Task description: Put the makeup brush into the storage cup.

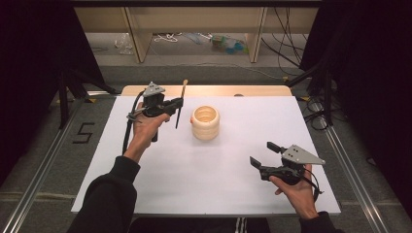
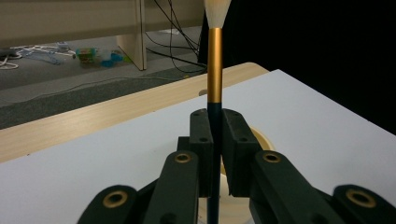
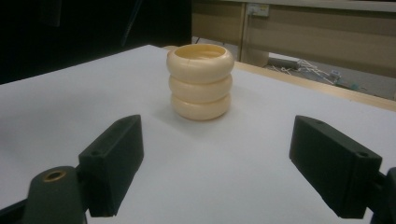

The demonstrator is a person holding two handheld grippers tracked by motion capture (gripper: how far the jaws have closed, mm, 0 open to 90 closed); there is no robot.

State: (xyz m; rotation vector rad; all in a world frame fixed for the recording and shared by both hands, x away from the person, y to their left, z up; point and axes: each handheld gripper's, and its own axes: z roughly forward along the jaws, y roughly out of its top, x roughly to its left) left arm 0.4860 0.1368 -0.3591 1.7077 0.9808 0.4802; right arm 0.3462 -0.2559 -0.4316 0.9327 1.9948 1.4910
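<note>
A: Seen from above: white table, wooden edge at the far side, grey floor and dark curtains around it.

B: Near the table's middle, slightly toward the far side: cream holder, three stacked rings, open at the top, upright.

A: Same holder straight ahead in the right gripper view, standing alone on the white surface, well apart from the tongs.

B: Left of the holder, held above the table by the left hand: left tongs, clamped tight on a brush.

A: Brush roughly upright, slightly tilted, pale tip up, dark handle hanging below the grip, just beside the holder without touching it.

B: Closer, in the left gripper view: left tongs pressed against the brush on both sides of the dark handle, gold band above the grip, pale bristles at the top edge. Part of the holder's rim visible just behind the jaws.

A: At the near right of the table, in the right hand: right tongs, spread wide, nothing between the jaws, pointing toward the holder.

B: Confirmed in the right gripper view: right tongs far apart, bare white table between them.

A: Beyond the table, on the floor: cables and a few small coloured items, too small to identify.
</note>
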